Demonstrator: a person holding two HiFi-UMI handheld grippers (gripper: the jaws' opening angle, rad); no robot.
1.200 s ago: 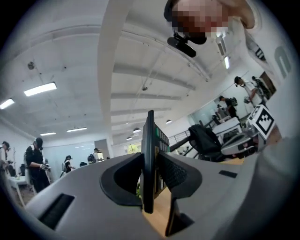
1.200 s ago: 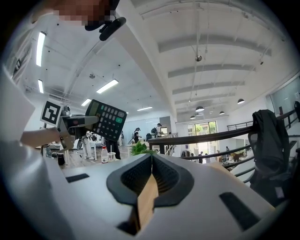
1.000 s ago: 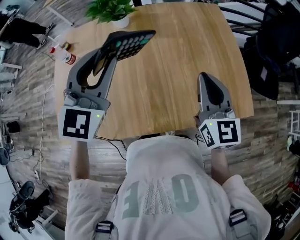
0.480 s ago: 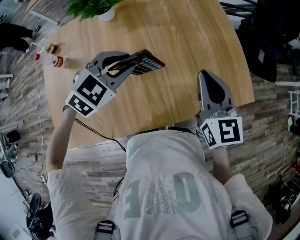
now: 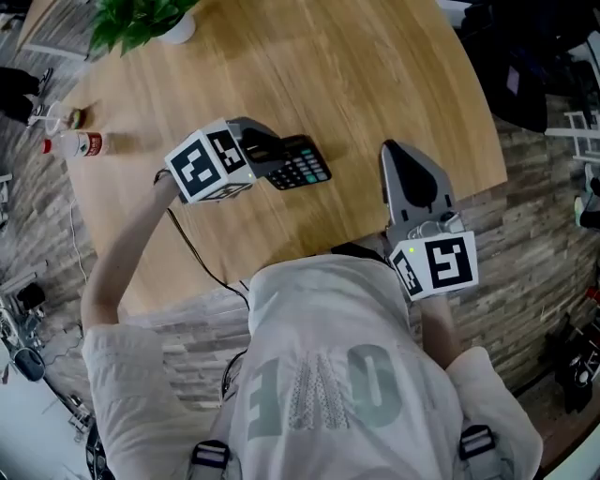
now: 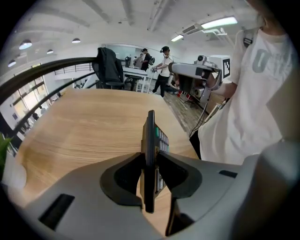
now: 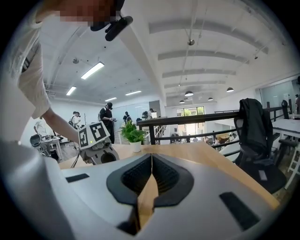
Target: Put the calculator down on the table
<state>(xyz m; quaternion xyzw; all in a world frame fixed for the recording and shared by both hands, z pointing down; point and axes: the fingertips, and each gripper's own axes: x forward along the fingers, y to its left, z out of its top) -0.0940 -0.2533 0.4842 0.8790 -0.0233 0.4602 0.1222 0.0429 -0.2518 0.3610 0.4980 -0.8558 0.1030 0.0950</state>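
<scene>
Table (image 5: 375, 84): wood, round-cornered. Right gripper (image 5: 396, 155) at near edge, jaws together, empty. Left gripper (image 5: 267, 150) clamped on calculator (image 5: 302, 167), pinched edge-on at one end, low over table toward near edge; contact unclear. Likely light, rigid plastic, slick casing; best gripped across flat body, off keys.

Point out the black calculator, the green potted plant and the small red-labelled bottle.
black calculator (image 5: 304, 168): head view, keypad
green potted plant (image 5: 129, 21): head view, leaves
small red-labelled bottle (image 5: 77, 145): head view, body
</scene>
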